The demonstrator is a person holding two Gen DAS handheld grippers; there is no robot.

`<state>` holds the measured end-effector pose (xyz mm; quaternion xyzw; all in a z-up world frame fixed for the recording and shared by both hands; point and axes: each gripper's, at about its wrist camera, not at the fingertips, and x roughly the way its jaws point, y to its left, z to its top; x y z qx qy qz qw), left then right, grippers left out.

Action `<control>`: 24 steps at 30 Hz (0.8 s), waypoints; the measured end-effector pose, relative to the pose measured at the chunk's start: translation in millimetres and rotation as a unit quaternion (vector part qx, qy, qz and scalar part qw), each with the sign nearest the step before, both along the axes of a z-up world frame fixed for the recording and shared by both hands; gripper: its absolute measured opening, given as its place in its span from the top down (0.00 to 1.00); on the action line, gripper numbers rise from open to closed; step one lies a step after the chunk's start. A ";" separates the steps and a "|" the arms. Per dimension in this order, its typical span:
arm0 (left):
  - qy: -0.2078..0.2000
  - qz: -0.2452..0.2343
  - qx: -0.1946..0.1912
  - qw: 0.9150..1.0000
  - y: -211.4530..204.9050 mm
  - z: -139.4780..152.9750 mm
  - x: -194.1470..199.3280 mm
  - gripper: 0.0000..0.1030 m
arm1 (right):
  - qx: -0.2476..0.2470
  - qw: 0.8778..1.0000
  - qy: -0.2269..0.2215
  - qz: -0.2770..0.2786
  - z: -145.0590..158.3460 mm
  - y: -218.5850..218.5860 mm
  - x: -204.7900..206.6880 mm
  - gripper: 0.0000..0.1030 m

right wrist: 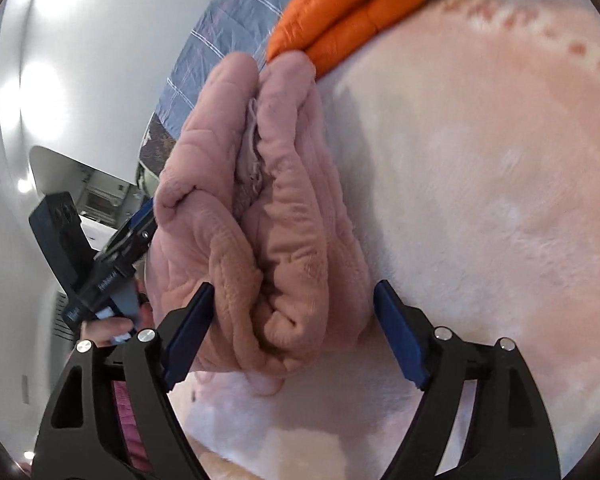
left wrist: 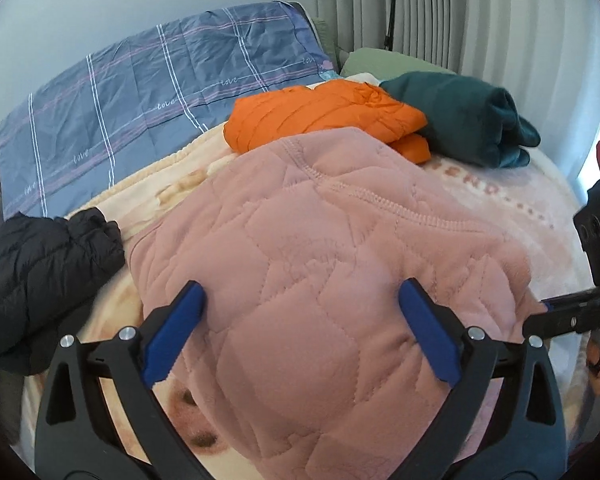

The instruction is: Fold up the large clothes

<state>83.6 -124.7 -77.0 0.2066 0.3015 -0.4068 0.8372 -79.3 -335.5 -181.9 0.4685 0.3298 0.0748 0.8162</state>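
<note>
A folded pink quilted garment [left wrist: 320,248] lies on the pale plush blanket [left wrist: 532,208] on the bed. My left gripper [left wrist: 300,312] is open, its blue fingers spread over the garment's near part from above. In the right wrist view the garment [right wrist: 260,208] shows as a thick folded bundle seen edge-on. My right gripper [right wrist: 296,320] is open, its fingers either side of the bundle's near end. The right gripper also shows at the right edge of the left wrist view [left wrist: 580,316]. The left gripper shows at the bundle's left side in the right wrist view [right wrist: 140,224].
A folded orange jacket [left wrist: 324,116] and a folded dark green garment [left wrist: 468,116] lie behind the pink one. A black puffer jacket [left wrist: 36,280] lies at the left. A blue plaid sheet [left wrist: 148,92] covers the far bed; curtains [left wrist: 480,12] hang behind.
</note>
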 end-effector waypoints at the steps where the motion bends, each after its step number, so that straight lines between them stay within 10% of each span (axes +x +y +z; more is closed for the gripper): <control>1: -0.001 0.000 -0.001 1.000 0.1 -0.6 -0.2 0.04 | 0.009 1.000 0.001 -0.002 -2.3 -3.6 1.6 0.21; 24: 0.007 -0.008 -0.016 1.000 -3.8 -5.5 7.3 0.02 | -0.027 1.000 0.000 0.016 24.1 3.0 30.9 0.14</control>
